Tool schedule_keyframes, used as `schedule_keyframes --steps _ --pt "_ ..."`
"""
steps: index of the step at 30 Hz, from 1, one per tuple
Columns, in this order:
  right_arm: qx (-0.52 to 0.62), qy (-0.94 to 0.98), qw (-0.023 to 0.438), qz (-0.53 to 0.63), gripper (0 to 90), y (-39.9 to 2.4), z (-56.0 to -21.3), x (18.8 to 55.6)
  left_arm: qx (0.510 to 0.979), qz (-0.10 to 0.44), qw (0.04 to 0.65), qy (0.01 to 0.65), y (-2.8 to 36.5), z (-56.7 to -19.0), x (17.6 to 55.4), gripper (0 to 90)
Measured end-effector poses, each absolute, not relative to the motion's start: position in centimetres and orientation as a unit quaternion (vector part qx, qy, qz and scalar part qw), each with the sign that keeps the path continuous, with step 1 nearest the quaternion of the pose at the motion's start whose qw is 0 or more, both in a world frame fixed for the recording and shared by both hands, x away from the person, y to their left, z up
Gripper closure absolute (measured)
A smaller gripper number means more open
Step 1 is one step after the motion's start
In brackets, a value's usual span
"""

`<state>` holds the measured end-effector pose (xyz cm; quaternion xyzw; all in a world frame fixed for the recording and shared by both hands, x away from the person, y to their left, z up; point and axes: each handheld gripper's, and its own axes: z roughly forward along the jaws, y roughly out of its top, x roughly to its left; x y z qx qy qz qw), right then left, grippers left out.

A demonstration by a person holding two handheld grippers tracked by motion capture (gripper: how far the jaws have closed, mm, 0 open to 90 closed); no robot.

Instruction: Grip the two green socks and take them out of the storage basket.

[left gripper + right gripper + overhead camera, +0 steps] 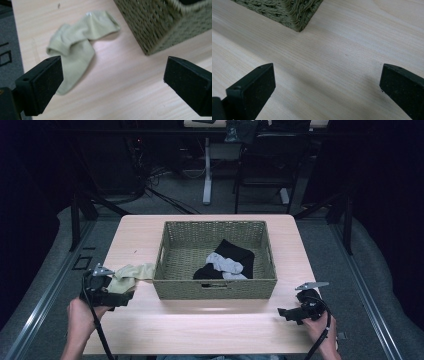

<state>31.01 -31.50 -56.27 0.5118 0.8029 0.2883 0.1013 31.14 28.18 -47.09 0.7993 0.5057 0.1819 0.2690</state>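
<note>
A pale yellow-green sock [129, 275] [75, 47] lies crumpled on the table just left of the woven basket [215, 289] [160, 27]. My left gripper [116, 296] [112, 82] hovers open just in front of the sock, its jaws wide apart with nothing between them. Inside the basket lie a black sock [236, 252] and a light grey sock [226, 264]. My right gripper [287, 313] [327, 92] stands open over bare tabletop near the basket's front right corner [298, 20], holding nothing.
The light wooden table [200, 325] has free room in front of the basket. A person's hands [82, 312] hold both grippers from the near edge. Beyond the table stand a chair [265, 165] and a desk leg [207, 170] on grey floor.
</note>
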Motion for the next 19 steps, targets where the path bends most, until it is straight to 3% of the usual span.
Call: schedule_keyframes --steps 11,19 --pt "0.512 0.803 0.102 0.287 0.0 -31.5 -56.3 31.0 0.772 0.175 0.278 0.544 29.3 -51.2 28.3 0.3" --pt "0.511 0.804 0.101 0.286 0.0 -31.5 -56.3 31.1 0.763 0.182 0.286 0.55 30.0 -51.2 28.7 0.3"
